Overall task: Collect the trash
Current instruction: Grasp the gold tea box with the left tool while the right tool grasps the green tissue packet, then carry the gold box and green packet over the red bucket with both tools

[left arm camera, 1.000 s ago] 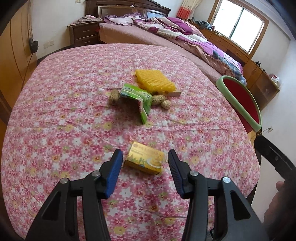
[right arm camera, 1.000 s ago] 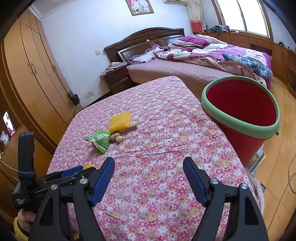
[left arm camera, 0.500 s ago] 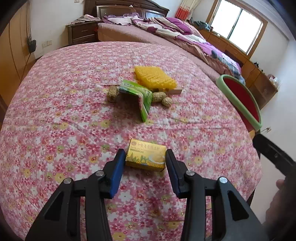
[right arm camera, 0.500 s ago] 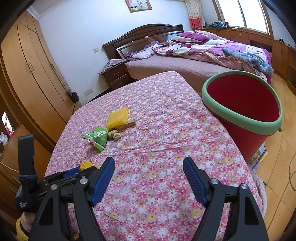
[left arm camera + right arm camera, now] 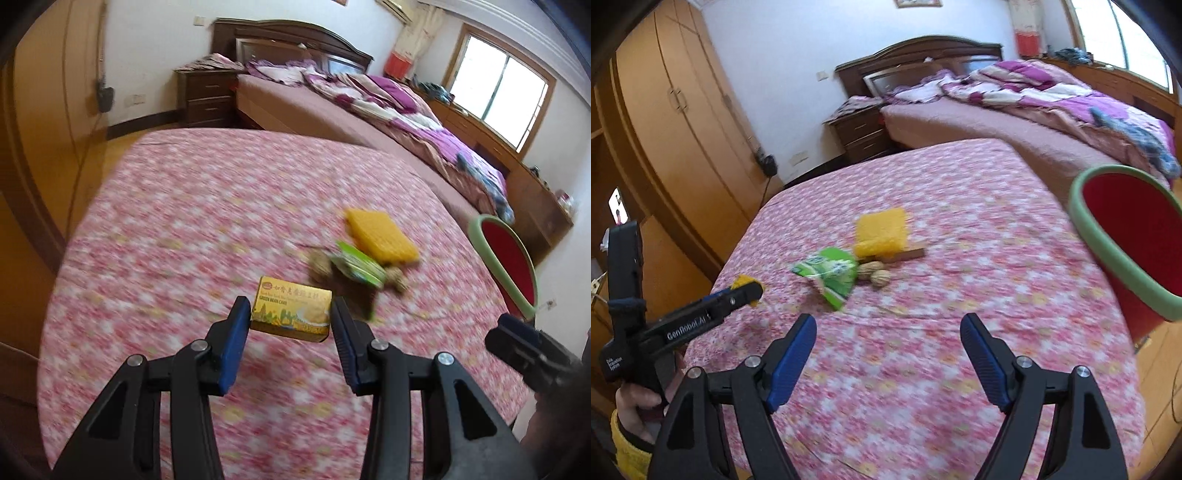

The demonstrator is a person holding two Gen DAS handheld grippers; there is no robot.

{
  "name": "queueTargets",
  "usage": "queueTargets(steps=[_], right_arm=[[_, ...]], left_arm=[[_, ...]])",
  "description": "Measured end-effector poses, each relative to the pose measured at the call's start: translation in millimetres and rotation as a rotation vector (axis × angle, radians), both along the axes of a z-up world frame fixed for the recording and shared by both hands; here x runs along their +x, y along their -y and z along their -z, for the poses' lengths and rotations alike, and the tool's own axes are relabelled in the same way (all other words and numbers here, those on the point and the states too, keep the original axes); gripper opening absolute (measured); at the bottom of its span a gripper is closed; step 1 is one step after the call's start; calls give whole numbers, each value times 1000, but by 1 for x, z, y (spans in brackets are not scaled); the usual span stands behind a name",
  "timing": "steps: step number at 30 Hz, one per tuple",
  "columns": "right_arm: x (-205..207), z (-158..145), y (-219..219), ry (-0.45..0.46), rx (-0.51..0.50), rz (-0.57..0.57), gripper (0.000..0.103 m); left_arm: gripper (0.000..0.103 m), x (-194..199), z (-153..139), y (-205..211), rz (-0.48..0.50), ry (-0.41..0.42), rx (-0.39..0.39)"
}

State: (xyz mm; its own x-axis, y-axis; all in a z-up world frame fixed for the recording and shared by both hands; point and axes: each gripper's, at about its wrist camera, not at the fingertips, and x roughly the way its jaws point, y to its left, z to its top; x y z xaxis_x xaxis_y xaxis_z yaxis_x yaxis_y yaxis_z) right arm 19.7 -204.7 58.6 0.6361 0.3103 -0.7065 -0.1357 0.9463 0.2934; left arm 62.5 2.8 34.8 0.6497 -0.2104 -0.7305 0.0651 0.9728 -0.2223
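Pinching the box by its two short sides, the left gripper carries it clear of the surface, likely toward the bucket. Right gripper fingers are opening, nothing between them.

Floral tablecloth: pattern smeared by motion blur in my left view; near edge cut off. Green wrapper and walnuts: blurred, print unreadable. Red bucket: I see only part, its right side clipped by the frame. Yellow box: mostly hidden behind my left gripper in the right view. Small screen, far left: content too small to tell.
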Motion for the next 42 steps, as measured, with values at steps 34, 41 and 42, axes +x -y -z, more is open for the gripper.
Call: queueTargets(steps=[34,41,42], right_arm=[[91,35,-90,-39,-53,-161,55],[79,30,-85,-15,-35,-158,42],[78,30,-82,-16,-25,-151,42]], left_arm=[[45,12,22,-39,-58,-18,-83],[45,9,17,-34,-51,-9,-81],[45,9,17,-34,-50,-9,-82]])
